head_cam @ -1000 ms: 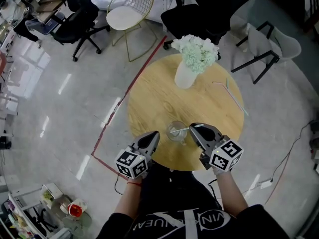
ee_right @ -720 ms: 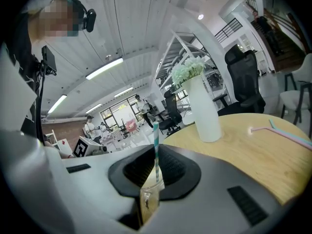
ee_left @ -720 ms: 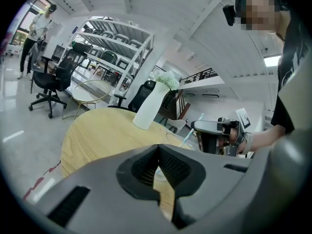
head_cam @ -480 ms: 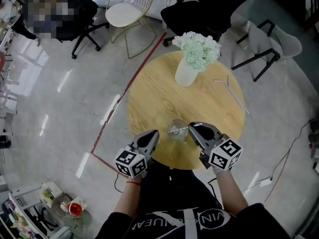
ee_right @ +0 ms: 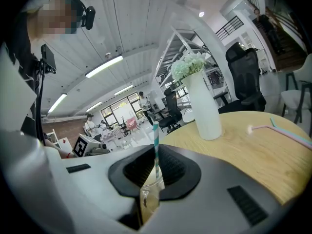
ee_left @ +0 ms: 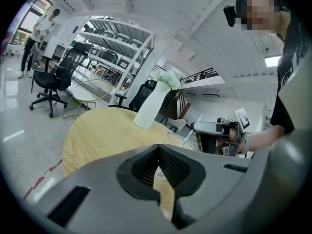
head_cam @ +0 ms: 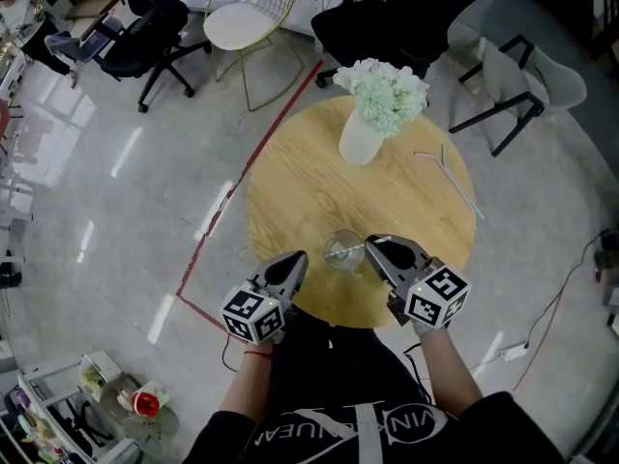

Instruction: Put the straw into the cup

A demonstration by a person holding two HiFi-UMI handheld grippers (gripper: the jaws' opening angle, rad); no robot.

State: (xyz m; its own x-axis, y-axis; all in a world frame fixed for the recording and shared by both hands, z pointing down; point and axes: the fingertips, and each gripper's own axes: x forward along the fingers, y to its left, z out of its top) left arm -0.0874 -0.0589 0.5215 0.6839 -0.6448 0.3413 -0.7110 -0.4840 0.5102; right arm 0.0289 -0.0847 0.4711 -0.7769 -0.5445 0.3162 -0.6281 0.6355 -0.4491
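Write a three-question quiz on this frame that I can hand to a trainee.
1. Pick one: the right gripper is shut on A) a spoon, B) a striped straw, C) a pen.
2. True or false: a white vase stands at the right gripper's tips.
3. How many loose straws lie on the table at its far right side?
Key: 1 B. 2 False; the glass cup stands there. 3 Two.
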